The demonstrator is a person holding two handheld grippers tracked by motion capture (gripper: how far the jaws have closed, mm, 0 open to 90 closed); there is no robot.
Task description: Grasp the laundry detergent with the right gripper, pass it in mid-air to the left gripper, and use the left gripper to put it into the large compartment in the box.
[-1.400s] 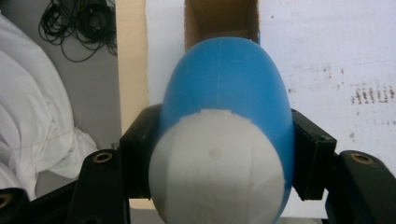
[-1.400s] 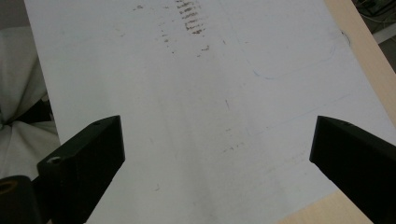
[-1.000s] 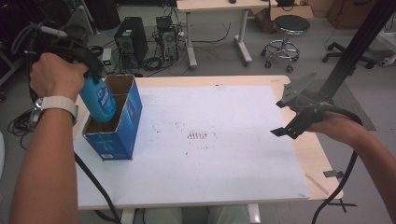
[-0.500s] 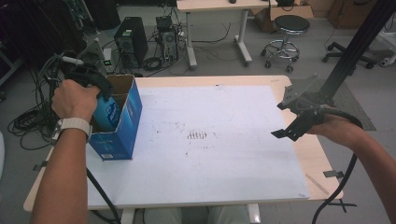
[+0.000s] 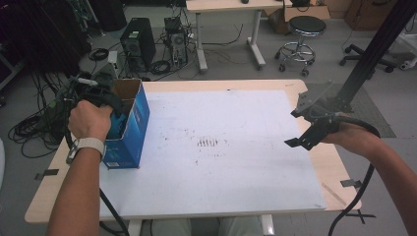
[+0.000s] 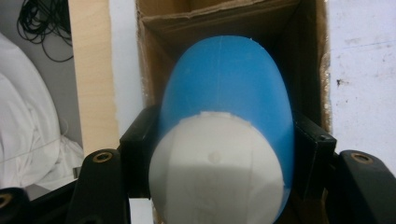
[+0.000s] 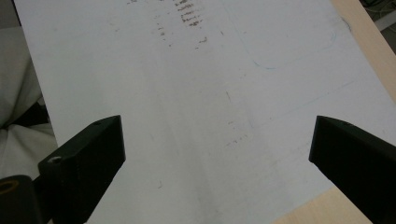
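1. Gripping a blue bottle (image 6: 233, 88) with a white cap (image 6: 217, 170): left hand-held gripper (image 6: 224, 154), jaws pressed against both sides of the bottle just above the cap.
2. Pointing bottom-first down into an open cardboard box (image 6: 149, 65), seen along the left gripper view; brown inner walls around the bottle on all sides.
3. Seen from the high view: left hand (image 5: 89, 120) and left hand-held gripper (image 5: 101, 98) at the box (image 5: 133, 130), blue outside, brown inside, standing upright at the left edge of the surface (image 5: 236, 196).
4. Mostly hidden behind the hand and box wall in that view: the bottle (image 5: 117, 125), just a patch of blue showing inside the box.
5. Hovering over the right part of the surface, well apart from the box: right hand-held gripper (image 5: 300, 140), released, jaws spread wide and holding nothing.
6. Looking along the right gripper view: right hand-held gripper (image 7: 217, 149) above a white sheet (image 7: 187, 116) with dark smudges (image 7: 184, 18) and faint pencil-like lines.
7. Covering most of the wooden surface: the white sheet (image 5: 221, 167), a cluster of dark marks (image 5: 207, 143) near its middle.
8. Lying beyond the far edge, on the floor: computer towers (image 5: 135, 44), cables (image 5: 34, 128), a stool (image 5: 300, 34).
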